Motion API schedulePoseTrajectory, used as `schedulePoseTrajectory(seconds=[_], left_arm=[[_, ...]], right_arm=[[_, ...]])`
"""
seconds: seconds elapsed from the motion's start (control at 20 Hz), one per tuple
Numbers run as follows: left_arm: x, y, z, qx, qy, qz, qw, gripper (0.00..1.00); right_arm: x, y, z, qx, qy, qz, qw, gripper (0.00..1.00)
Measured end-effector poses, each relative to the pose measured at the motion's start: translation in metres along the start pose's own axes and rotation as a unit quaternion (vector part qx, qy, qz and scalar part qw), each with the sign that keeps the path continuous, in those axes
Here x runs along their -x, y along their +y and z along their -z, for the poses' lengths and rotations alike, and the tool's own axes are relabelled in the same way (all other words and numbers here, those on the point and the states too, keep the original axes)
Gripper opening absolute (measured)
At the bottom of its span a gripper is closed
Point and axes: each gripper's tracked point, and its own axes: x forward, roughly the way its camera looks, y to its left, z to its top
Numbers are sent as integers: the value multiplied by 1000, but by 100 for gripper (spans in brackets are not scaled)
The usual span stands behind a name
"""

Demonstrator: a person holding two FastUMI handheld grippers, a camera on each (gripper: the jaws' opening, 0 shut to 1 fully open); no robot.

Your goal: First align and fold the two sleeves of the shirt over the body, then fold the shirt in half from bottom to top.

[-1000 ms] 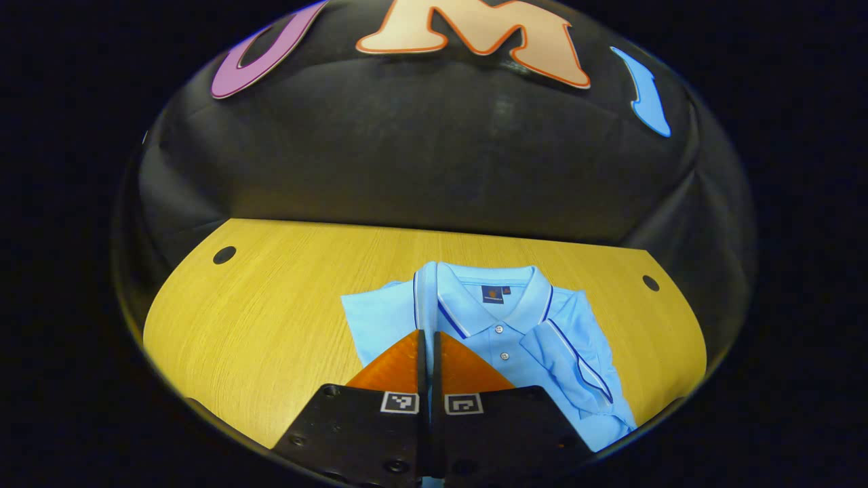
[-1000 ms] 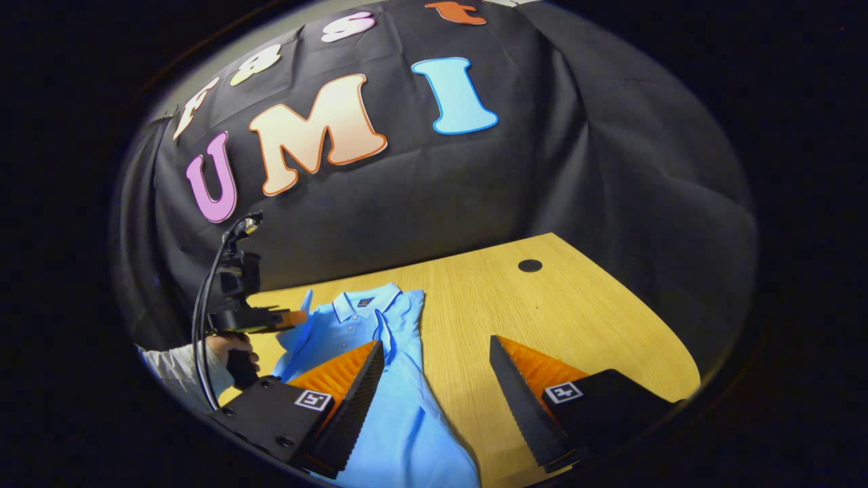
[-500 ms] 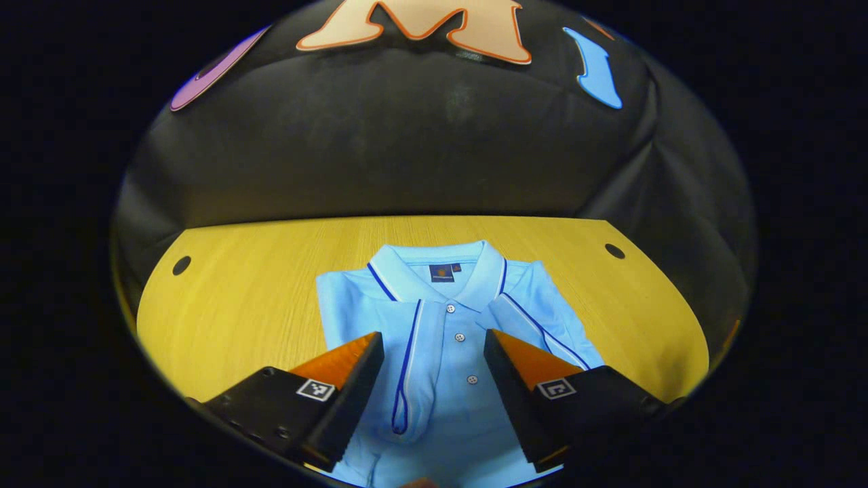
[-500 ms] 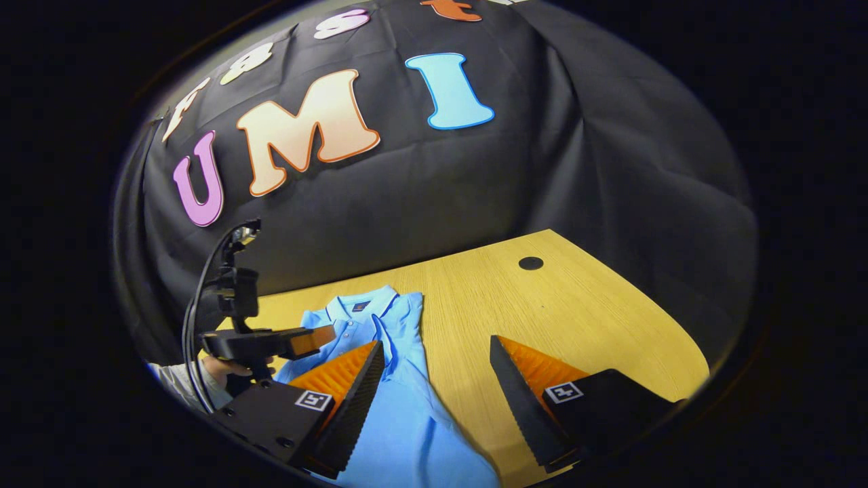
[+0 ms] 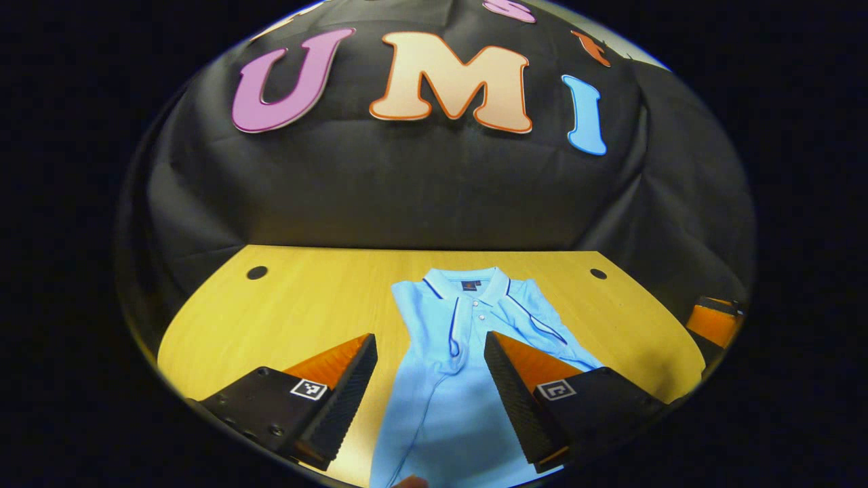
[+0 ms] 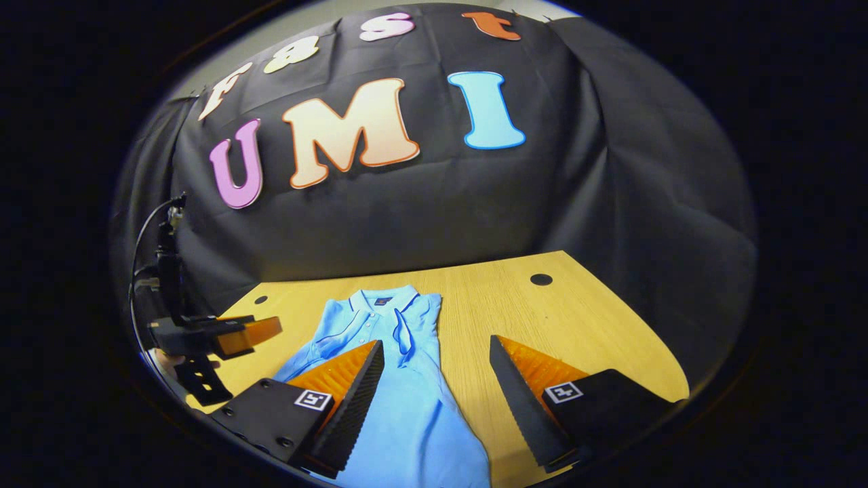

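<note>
Shirt (image 5: pixel 441 400) lies flat on our wooden table (image 5: pixel 298 305), blue, both sleeves folded over its body. Closest to us, our left gripper (image 5: pixel 430 369) hangs above it, fingers wide apart, holding nothing. Our right gripper (image 6: pixel 437 376) is wide open and empty too, near the shirt's 3 o'clock edge. The collar (image 5: pixel 466 285) points to 12 o'clock.

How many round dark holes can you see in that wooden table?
2. One round dark hole is near the yellow wooden table's far left corner, the other hole near its far right corner, either side of the light blue polo shirt. More may lie outside the pictures.
</note>
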Motion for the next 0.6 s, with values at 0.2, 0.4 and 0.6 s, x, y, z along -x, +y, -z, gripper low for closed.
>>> schedulePoseTrajectory(seconds=[0.2, 0.4, 0.6], left_arm=[[63, 15, 18, -3, -10, -29, 1000, 95], [109, 18, 65, -8, 19, -37, 999, 95], [141, 13, 108, -13, 47, -31, 998, 95]], right_arm=[[43, 2, 14, 19, -2, -9, 1000, 98], [75, -1, 41, 33, 13, -11, 999, 98], [102, -6, 71, 43, 33, -5, 999, 98]])
